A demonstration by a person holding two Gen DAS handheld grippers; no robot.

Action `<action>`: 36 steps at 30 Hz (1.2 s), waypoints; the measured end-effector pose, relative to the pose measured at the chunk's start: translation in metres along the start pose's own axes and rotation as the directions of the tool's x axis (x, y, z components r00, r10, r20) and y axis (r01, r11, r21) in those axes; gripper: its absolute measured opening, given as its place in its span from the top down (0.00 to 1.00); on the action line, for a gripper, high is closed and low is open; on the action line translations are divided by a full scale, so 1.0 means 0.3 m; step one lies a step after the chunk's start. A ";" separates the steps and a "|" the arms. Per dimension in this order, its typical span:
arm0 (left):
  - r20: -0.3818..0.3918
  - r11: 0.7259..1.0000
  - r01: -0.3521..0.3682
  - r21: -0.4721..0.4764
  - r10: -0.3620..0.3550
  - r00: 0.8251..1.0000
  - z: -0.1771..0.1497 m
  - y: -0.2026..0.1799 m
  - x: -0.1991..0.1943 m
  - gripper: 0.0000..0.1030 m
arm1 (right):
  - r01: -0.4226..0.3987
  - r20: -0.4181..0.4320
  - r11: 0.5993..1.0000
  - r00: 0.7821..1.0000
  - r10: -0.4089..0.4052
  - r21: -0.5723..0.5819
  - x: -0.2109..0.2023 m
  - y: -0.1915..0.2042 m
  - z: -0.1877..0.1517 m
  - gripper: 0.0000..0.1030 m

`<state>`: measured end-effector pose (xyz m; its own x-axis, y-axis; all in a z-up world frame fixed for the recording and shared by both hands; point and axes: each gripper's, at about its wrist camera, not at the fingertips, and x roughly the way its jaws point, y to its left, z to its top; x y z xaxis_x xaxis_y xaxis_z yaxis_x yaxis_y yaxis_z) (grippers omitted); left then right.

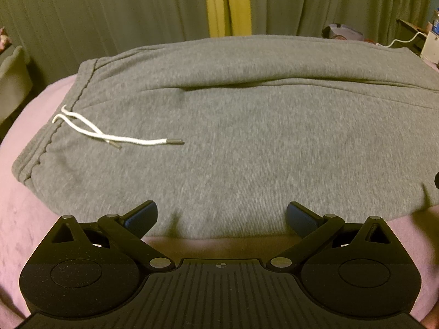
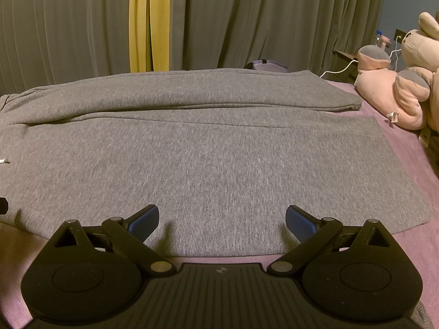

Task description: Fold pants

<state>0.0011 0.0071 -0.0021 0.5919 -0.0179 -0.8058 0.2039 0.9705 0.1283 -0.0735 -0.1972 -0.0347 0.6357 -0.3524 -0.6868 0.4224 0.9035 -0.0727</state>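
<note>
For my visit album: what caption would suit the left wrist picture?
Open left gripper poised at the near edge of grey sweatpants, white drawstring at the waistband, spread on a pink bed cover.

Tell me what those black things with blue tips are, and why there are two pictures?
Each picture comes from a small camera fixed on a hand-held grabbing tool; a person holds one tool in each hand. The black shape at the bottom is the tool itself. The left claw shows in the left camera's picture, the right claw in the right one. Both are wide open and hold nothing. In front of them, grey fleece sweatpants lie spread flat on a pink bed cover, ready to be folded. A white drawstring lies on the waist end. At the right camera's edge sits a pink plush bunny toy.
</note>
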 end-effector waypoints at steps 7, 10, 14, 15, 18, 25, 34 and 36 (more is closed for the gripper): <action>-0.001 1.000 0.000 0.000 0.000 1.000 -0.001 0.000 0.001 0.00 | 0.001 -0.001 1.000 1.000 -0.001 0.000 0.001 0.003 0.001 0.04; -0.002 1.000 0.000 0.000 0.000 1.000 -0.001 0.000 0.001 0.00 | 0.000 0.000 1.000 1.000 0.000 -0.001 0.002 -0.001 -0.003 0.04; -0.002 1.000 0.000 -0.001 0.000 1.000 -0.002 0.000 0.002 0.00 | 0.001 0.000 1.000 1.000 -0.001 -0.001 0.003 0.000 -0.002 0.04; -0.002 1.000 0.001 -0.001 -0.001 1.000 -0.001 0.000 0.002 0.00 | 0.001 -0.001 1.000 1.000 -0.001 -0.001 0.003 0.001 -0.001 0.04; -0.004 1.000 0.000 0.000 0.000 1.000 -0.003 -0.001 0.003 0.00 | 0.001 -0.001 1.000 1.000 -0.001 -0.004 0.001 -0.001 -0.003 0.04; -0.005 1.000 -0.001 0.000 0.001 1.000 -0.006 -0.001 0.004 0.00 | 0.004 -0.005 1.000 1.000 -0.004 -0.012 -0.001 -0.002 -0.006 0.04; -0.009 1.000 -0.003 0.002 0.003 1.000 -0.009 -0.002 0.004 0.00 | 0.007 -0.008 1.000 1.000 -0.007 -0.017 0.002 0.009 -0.003 0.04; -0.010 1.000 -0.002 0.002 0.002 1.000 -0.009 -0.002 0.004 0.00 | 0.008 -0.010 1.000 1.000 -0.008 -0.020 0.002 0.009 -0.005 0.04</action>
<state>-0.0005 0.0073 -0.0048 0.5841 -0.0136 -0.8115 0.2047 0.9700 0.1310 -0.0729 -0.1946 -0.0363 0.6257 -0.3573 -0.6935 0.4144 0.9054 -0.0926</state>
